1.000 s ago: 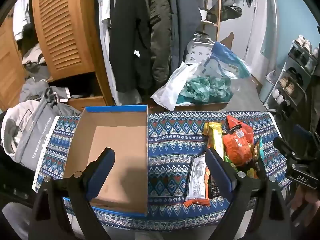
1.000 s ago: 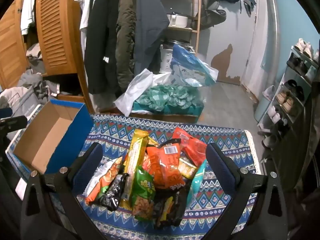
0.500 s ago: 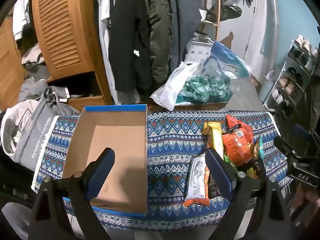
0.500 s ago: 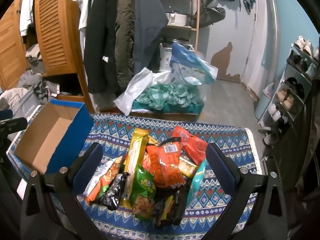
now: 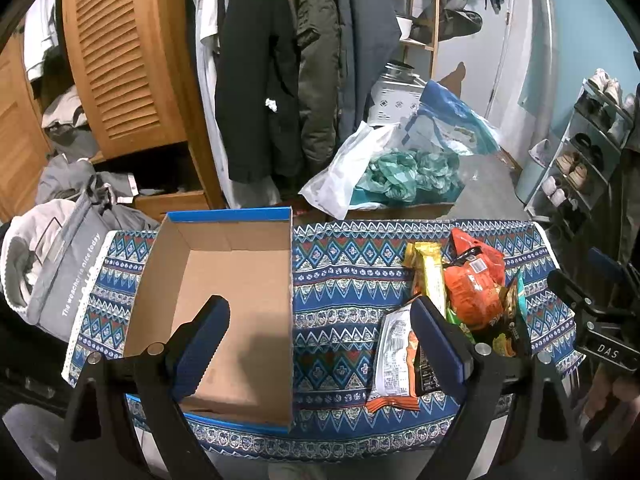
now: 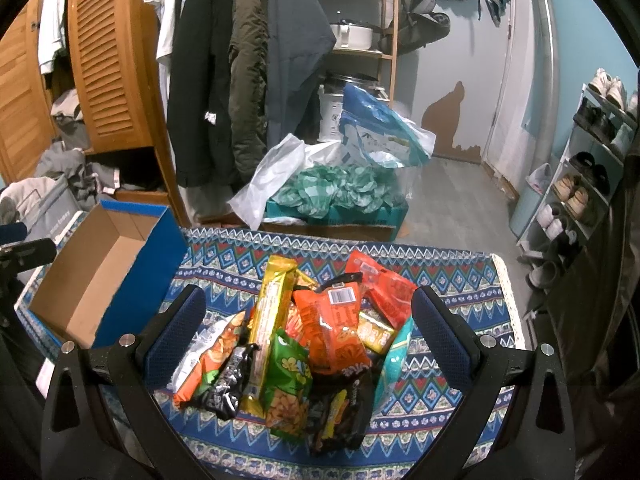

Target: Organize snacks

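Left gripper (image 5: pixel 320 342): jaws spread wide, holding nothing; it hangs above the table with one blue pad over the open box and the other over the near edge of the snack heap.
Right gripper (image 6: pixel 309 334): jaws spread wide, empty; the snack pile sits between its two blue pads in the right wrist view.
Box (image 5: pixel 224 300): blue-sided cardboard box, open on top, nothing inside; it stands on the left part of the table.
Snacks (image 6: pixel 304 344): loose heap of packets on the right part of the table, apart from the box; none is in the box.
Yellow packet (image 6: pixel 269 322): long, lying lengthwise across the heap.
Orange packet (image 6: pixel 332 328): on top, near the middle of the heap, barcode label facing up.
Green packet (image 6: pixel 286 384): at the near side, partly under the yellow one.
Table (image 5: pixel 340 292): covered by a blue patterned cloth.
Change from half a second and one second ago: almost none; both grippers keep the same wide opening and nearly the same hover, the box and packets lie where they did.
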